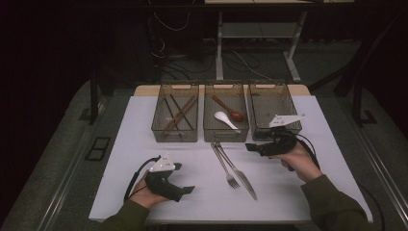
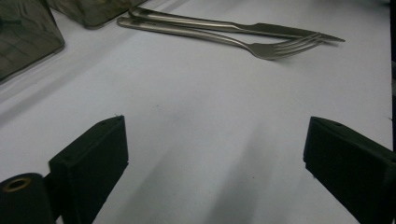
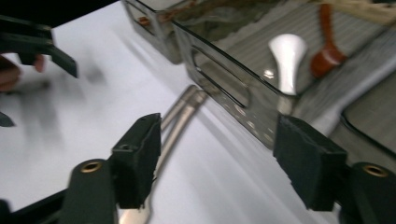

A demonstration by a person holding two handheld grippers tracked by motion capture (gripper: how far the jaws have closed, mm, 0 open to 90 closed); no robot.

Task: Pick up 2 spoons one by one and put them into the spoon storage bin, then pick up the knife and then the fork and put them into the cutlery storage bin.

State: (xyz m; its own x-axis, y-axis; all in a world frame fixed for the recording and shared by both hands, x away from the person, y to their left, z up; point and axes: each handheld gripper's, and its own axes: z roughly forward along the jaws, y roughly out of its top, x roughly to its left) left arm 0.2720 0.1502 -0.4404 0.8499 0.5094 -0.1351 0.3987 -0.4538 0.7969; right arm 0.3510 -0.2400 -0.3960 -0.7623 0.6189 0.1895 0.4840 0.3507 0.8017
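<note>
We line up on the cutlery

Our right gripper (image 1: 251, 147), jaws apart and empty, nears the fork (image 1: 225, 166) and knife (image 1: 239, 172) lying before 3 bins (image 1: 226, 134); our left gripper (image 1: 186, 178) waits, jaws wide.

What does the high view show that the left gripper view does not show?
High view alone: the chopsticks in the left bin, the white spoon and brown spoon in the middle bin, the right bin, and both hands, each with a hand-held gripper, left and right.

Left gripper view alone: its own two black jaws up close, standing wide apart with nothing between them.

Both: the fork and knife lying together on the white table.
</note>
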